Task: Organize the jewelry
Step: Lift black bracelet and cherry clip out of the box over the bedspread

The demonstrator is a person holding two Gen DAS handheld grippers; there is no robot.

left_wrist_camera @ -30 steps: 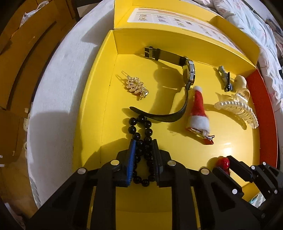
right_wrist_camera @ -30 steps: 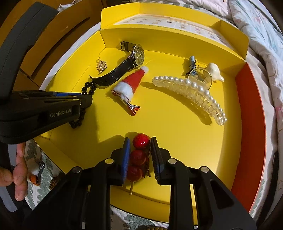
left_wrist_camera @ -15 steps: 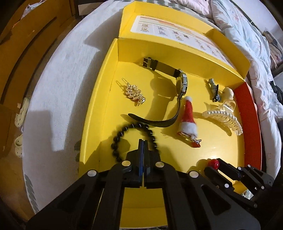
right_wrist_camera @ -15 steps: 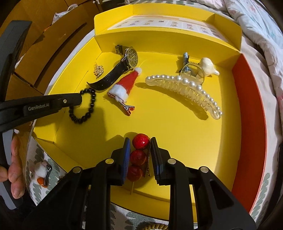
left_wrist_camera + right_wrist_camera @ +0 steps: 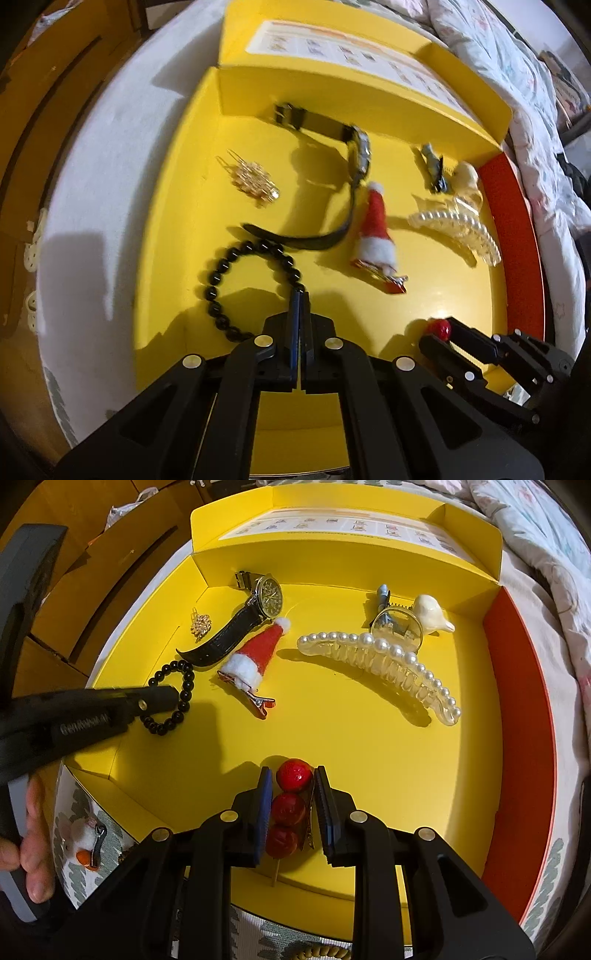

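Observation:
A yellow box (image 5: 177,206) (image 5: 369,738) lies open on the bed. My left gripper (image 5: 300,295) is shut, its tips at the black bead bracelet (image 5: 221,266) (image 5: 184,686), which lies in a ring on the box floor; whether it pinches the beads I cannot tell. My right gripper (image 5: 293,775) is shut on a red berry hair clip (image 5: 291,794) just above the box's near side; it also shows in the left wrist view (image 5: 441,328). A black-strap watch (image 5: 255,616), Santa-hat clip (image 5: 258,657), pearl claw clip (image 5: 388,661) and gold clip (image 5: 201,622) lie in the box.
A blue clip (image 5: 382,598), a clear round clip (image 5: 397,627) and a white bird piece (image 5: 430,614) sit at the far right corner. A red box part (image 5: 517,738) borders the right side. A small white-orange clip (image 5: 86,845) lies on the patterned cloth outside, lower left.
My left gripper has closed and pulled back; the bracelet, bunched between its fingers a second ago, now lies spread in a ring. My right gripper has held still with the berry clip.

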